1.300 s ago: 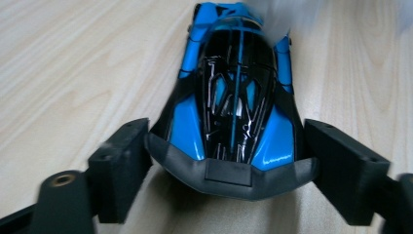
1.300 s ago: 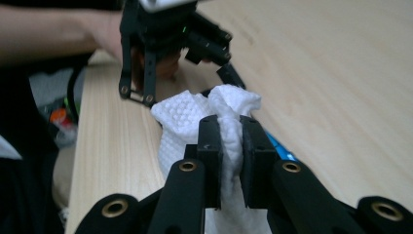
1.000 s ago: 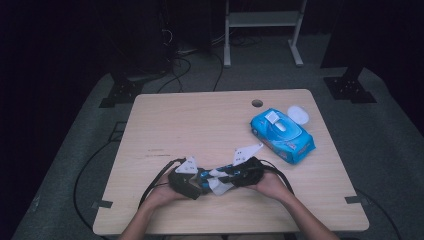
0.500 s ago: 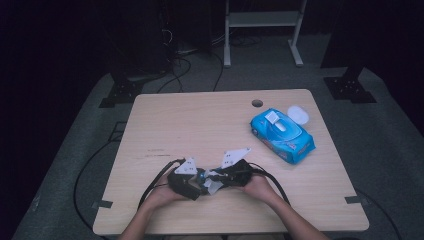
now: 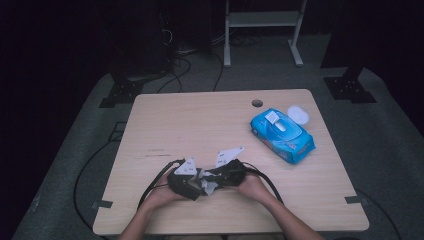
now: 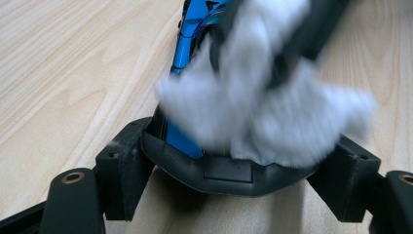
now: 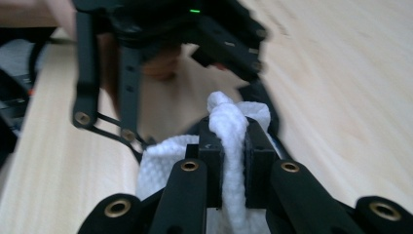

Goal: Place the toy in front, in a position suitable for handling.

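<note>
A light wooden table (image 5: pixel 200 125) is seen from the high view, with two forearms coming in from the bottom edge; the left gripper (image 5: pixel 192 184) and the right gripper (image 5: pixel 220 179) are held close together near the front edge of the table, their tips pointed toward each other; a crumpled white wipe (image 5: pixel 206 183) is seen between them.

In the right gripper view, the right gripper (image 7: pixel 233 146) is seen with its two black jaws drawn in nearly together; a bunched fold of the white wipe (image 7: pixel 229 122) is pinched between them, and more of the wipe is spread below and to the left of the jaws; the left gripper (image 7: pixel 160 44) is seen blurred just beyond, with a green light on its body.

In the left gripper view, the left gripper (image 6: pixel 229 170) is seen with its jaws set wide apart; nothing is gripped by them; the wipe (image 6: pixel 263 112) is shown as a blurred white mass just ahead of the gap, held by the dark jaws of the right gripper (image 6: pixel 292 44) coming in from above; whether the wipe touches the left jaws cannot be told.

A blue pack of wipes (image 5: pixel 282 134) is laid on the far right part of the table, well apart from the grippers; its white lid (image 5: pixel 297 113) is flipped open; a small round hole (image 5: pixel 257 103) is seen in the tabletop near the pack.
</note>
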Motion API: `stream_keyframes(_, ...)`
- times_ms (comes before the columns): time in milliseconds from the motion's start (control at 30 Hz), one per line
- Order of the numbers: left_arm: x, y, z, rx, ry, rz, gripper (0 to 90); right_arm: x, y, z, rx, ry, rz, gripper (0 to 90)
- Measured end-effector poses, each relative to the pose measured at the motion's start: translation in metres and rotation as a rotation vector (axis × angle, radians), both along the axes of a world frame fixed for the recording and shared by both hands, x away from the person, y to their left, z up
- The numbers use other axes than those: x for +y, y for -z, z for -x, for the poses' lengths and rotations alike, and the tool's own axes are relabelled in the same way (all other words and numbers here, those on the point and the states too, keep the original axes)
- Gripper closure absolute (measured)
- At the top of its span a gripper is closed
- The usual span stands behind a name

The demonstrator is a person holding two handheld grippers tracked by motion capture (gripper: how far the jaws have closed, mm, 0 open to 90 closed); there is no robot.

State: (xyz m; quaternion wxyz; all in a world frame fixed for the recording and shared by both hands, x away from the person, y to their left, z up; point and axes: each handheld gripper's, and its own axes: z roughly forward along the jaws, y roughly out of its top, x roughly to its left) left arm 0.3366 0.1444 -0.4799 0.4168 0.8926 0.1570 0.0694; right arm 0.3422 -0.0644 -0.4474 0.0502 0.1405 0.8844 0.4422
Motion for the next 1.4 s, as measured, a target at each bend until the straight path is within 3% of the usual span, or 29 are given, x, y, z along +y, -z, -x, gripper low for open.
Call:
stream_keyframes(100,-0.003,-0.001,0.0,-0.006,-0.002,-0.007,23.5,-0.008,-0.001,-0.003,0.017,0.035,-0.001,81.4)
stream_keyframes(233,-0.003,-0.001,0.0,-0.01,-0.001,-0.013,23.5,0.009,0.001,-0.006,0.031,0.043,-0.017,81.4)
stream_keyframes(300,-0.003,-0.001,0.001,-0.006,-0.005,-0.011,23.5,0.017,0.003,-0.009,0.033,0.047,-0.001,81.4)
stream_keyframes(367,-0.002,0.0,0.0,-0.001,-0.004,-0.002,23.5,0.019,0.004,-0.013,0.034,0.057,0.009,81.4)
stream_keyframes(400,-0.002,0.0,0.001,-0.014,-0.001,-0.016,23.6,0.018,0.004,-0.015,0.032,0.058,0.009,81.4)
stream_keyframes(500,-0.002,0.0,0.0,-0.024,0.002,-0.02,24.2,0.008,0.004,-0.018,0.043,0.078,0.009,81.4)
stream_keyframes(667,-0.004,0.0,0.001,-0.027,-0.001,-0.022,24.2,-0.024,0.002,-0.026,0.062,0.145,-0.009,81.4)
stream_keyframes(867,-0.002,0.0,0.001,-0.026,0.002,-0.026,24.2,-0.051,0.004,-0.027,0.057,0.188,0.016,81.4)
stream_keyframes(967,-0.002,0.0,0.001,-0.028,0.002,-0.028,24.2,-0.07,0.008,-0.026,0.076,0.213,0.014,81.4)
stream_keyframes(1067,-0.003,0.0,0.001,-0.031,0.001,-0.03,24.2,-0.073,0.01,-0.026,0.098,0.218,-0.014,81.5)
stream_keyframes(1167,-0.002,-0.001,0.002,-0.03,0.002,-0.033,24.2,-0.062,0.011,-0.027,0.112,0.195,-0.059,81.4)
stream_keyframes(1267,-0.001,0.0,0.002,-0.028,0.0,-0.027,24.2,-0.059,0.011,-0.03,0.102,0.186,-0.058,81.4)
stream_keyframes(1400,-0.001,0.0,0.002,-0.028,0.001,-0.026,24.2,-0.07,0.013,-0.03,0.086,0.2,-0.04,81.4)
